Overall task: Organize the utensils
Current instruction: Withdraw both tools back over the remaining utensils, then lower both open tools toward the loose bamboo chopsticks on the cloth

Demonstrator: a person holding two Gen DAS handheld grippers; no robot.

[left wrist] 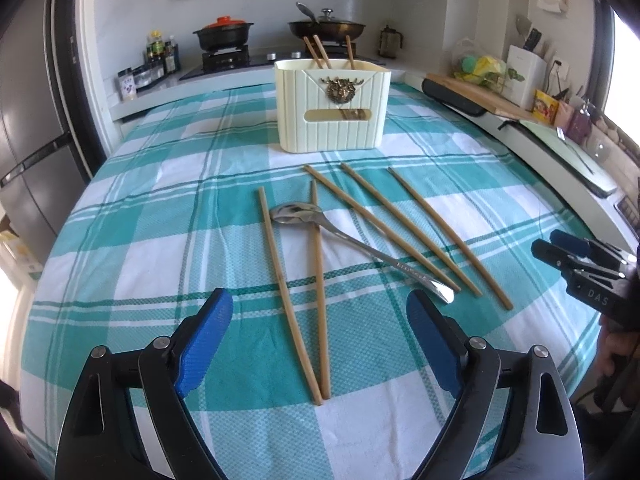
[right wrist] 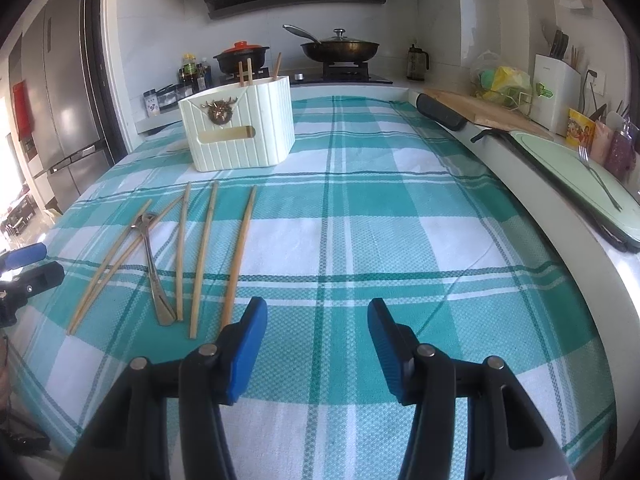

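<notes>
Several wooden chopsticks (left wrist: pixel 318 292) and a metal spoon (left wrist: pixel 344 236) lie on a teal checked tablecloth (left wrist: pixel 160 240). Behind them stands a cream utensil holder (left wrist: pixel 332 110) with three chopsticks upright in it. My left gripper (left wrist: pixel 320 336) is open and empty, hovering over the near ends of the two left chopsticks. My right gripper (right wrist: pixel 318 332) is open and empty, just right of the rightmost chopstick (right wrist: pixel 239 256). The spoon (right wrist: pixel 154 268) and holder (right wrist: pixel 238 128) also show in the right wrist view. The right gripper shows at the right edge of the left wrist view (left wrist: pixel 560 246).
A stove with a black pot (left wrist: pixel 224 34) and a wok (left wrist: pixel 326 28) stands behind the table. Seasoning bottles (left wrist: pixel 160 54) sit at the back left. A counter on the right carries a cutting board (right wrist: pixel 472 110), a green tray with a fork (right wrist: pixel 598 178) and a knife block (right wrist: pixel 556 92).
</notes>
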